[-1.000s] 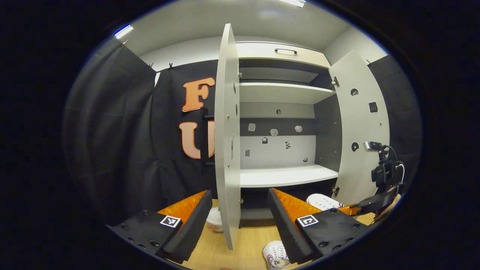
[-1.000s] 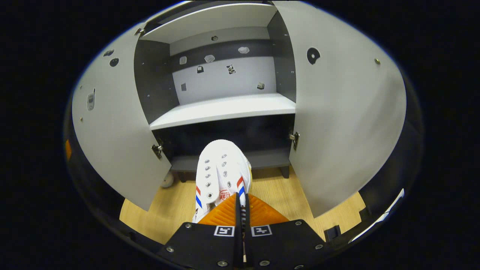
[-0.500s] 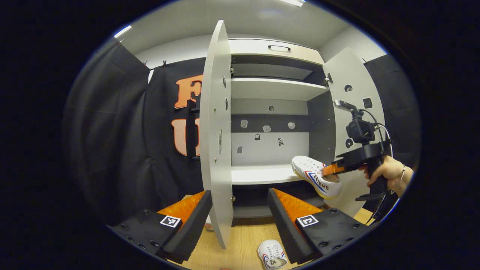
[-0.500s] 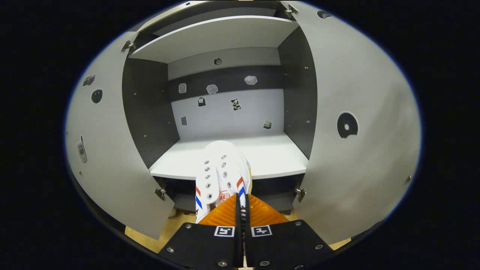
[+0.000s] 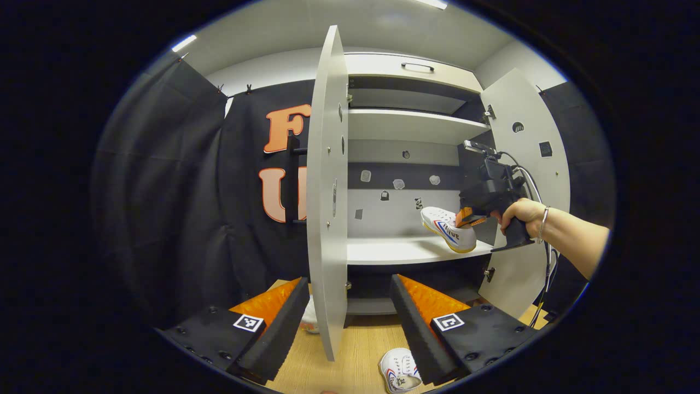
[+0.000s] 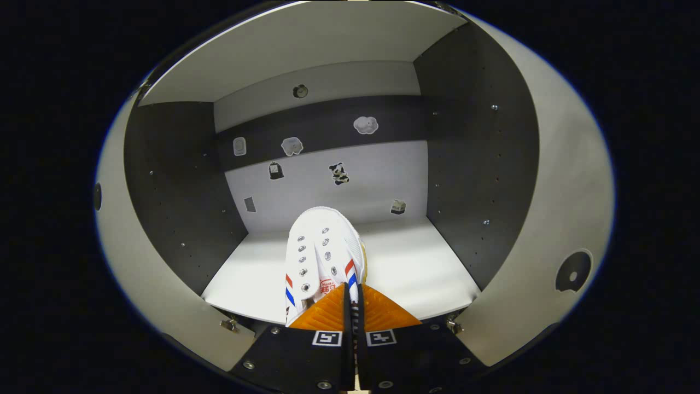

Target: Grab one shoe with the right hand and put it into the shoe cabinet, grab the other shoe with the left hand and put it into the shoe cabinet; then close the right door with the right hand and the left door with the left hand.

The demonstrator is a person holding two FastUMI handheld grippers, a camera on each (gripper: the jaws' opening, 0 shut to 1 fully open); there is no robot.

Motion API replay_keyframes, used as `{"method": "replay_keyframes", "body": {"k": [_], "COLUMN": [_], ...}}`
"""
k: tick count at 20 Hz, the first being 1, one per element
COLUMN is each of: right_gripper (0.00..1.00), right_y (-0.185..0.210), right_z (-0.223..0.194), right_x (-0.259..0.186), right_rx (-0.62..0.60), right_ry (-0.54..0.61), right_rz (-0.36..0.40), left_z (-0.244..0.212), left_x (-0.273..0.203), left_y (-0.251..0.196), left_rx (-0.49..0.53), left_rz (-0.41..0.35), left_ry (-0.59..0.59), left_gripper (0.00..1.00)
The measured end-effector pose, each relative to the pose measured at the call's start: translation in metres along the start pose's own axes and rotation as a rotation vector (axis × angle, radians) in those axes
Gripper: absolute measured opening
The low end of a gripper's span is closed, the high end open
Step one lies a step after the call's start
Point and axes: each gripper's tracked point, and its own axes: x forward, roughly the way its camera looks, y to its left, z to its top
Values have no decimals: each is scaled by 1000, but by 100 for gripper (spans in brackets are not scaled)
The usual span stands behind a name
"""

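- Right gripper (image 6: 350, 298): we see its fingers pressed nearly together on the heel end of a white shoe (image 6: 322, 254), toe pointing into the cabinet (image 6: 175, 180).
- In the right gripper view the shoe sits over the middle shelf (image 6: 404, 262); we cannot tell from there whether the sole touches.
- The left gripper view gives the side profile: the held shoe (image 5: 448, 229) is at the shelf's (image 5: 394, 250) right front, heel end at the board, toe tilted up a little. The right gripper (image 5: 465, 218) and the hand (image 5: 519, 210) holding it reach in from the right.
- Left gripper (image 5: 350, 298): fingers spread wide, holding and touching nothing that we can see.
- The left door (image 5: 327, 191), seen edge-on, stands between those fingers in that view and blocks part of the cabinet's left side.
- The right door (image 5: 528, 164) is swung open behind the hand.
- Second shoe (image 5: 400, 371) lies on the wood floor (image 5: 355, 350) low in the left gripper view, just beside the right-hand finger (image 5: 421, 317).
- Small stickers (image 6: 339, 172) dot the back panel in both views.
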Motion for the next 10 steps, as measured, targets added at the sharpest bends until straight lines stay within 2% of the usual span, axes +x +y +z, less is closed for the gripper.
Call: {"method": "replay_keyframes", "body": {"k": [1, 2, 3, 7, 10], "right_gripper": [1, 2, 2, 2, 1], "right_y": [-3, -4, -4, -11, -18], "right_z": [1, 1, 1, -4, -9], "right_x": [14, 24, 35, 67, 82], "right_rx": [12, 21, 30, 75, 38], "right_ry": [7, 15, 23, 66, 76], "right_rz": [-16, -30, -37, -62, -83], "left_z": [-1, -2, -3, 2, 0], "left_x": [0, 1, 2, 5, 5], "left_y": [1, 2, 4, 8, 13], "left_rx": [-4, -5, -2, 11, 13], "left_rz": [-1, 2, 6, 13, 22], "left_ry": [5, 8, 10, 7, 13], "left_gripper": [97, 94, 97, 96, 96]}}
